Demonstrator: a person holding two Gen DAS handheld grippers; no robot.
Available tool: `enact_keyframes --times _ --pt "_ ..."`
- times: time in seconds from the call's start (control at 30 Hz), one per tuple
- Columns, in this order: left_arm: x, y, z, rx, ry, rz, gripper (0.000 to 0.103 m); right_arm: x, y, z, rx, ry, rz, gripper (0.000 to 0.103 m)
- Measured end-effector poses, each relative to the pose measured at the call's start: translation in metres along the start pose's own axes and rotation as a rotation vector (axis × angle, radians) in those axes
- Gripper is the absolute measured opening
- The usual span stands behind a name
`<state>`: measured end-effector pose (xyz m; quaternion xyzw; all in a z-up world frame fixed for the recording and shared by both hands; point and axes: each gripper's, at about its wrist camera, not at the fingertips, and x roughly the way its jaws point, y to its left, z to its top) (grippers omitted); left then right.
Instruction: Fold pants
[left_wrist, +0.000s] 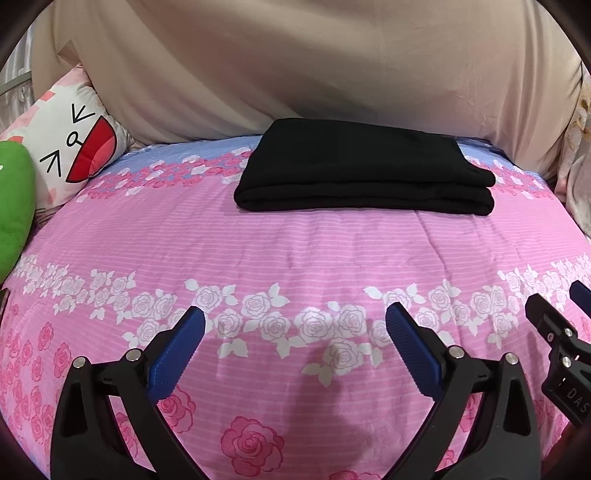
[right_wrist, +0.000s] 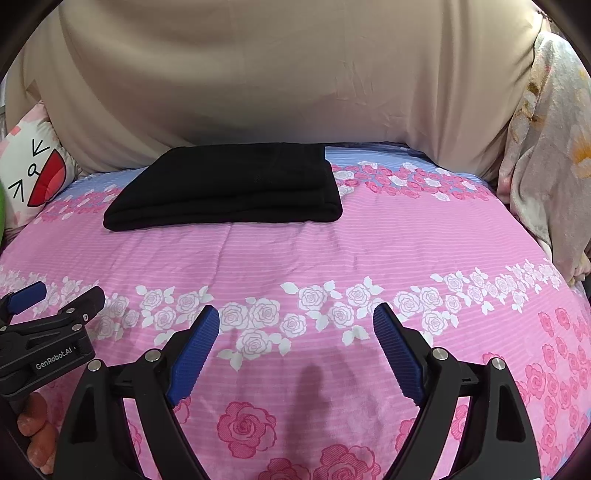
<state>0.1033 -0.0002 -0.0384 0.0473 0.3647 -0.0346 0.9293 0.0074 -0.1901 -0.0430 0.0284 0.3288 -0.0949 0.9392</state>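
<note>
We are working over a bed covered by a pink striped bedspread (left_wrist: 295, 251) printed with bands of white roses and larger pink roses, with a pale blue band near its far edge. Behind the bed hangs a plain beige cloth (left_wrist: 295, 66) that fills the whole back of the scene. At the far left sits a white cushion (left_wrist: 74, 147) drawn with a cartoon face, its open red mouth and arrow-like eyes turned toward us, and just beside it a green plush shape (left_wrist: 13, 206) at the frame edge. On the far right a pale floral fabric (right_wrist: 546, 155) hangs down along the side of the bed. The black pants (left_wrist: 364, 170) lie folded into a neat, thick rectangle at the far middle of the bedspread, well apart from both tools. Our left gripper (left_wrist: 295, 325) hovers above the near part of the bed with its blue-padded fingers spread wide and nothing between them; our right gripper (right_wrist: 295, 323) does the same, fingers likewise spread and empty. Each tool shows at the edge of the other's view. On the left tool's body, seen from the right wrist, we read "GenRobot.AI"; on the right tool's body, seen from the left wrist, only the letters "DAS" are legible.
</note>
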Motion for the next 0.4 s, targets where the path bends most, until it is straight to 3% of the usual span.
enact_keyframes --times 0.4 --pt "0.0018 -0.0008 0.0001 -0.001 0.016 0.034 0.096 -0.0002 -0.0043 -0.0002 -0.004 0.0 -0.003 0.086"
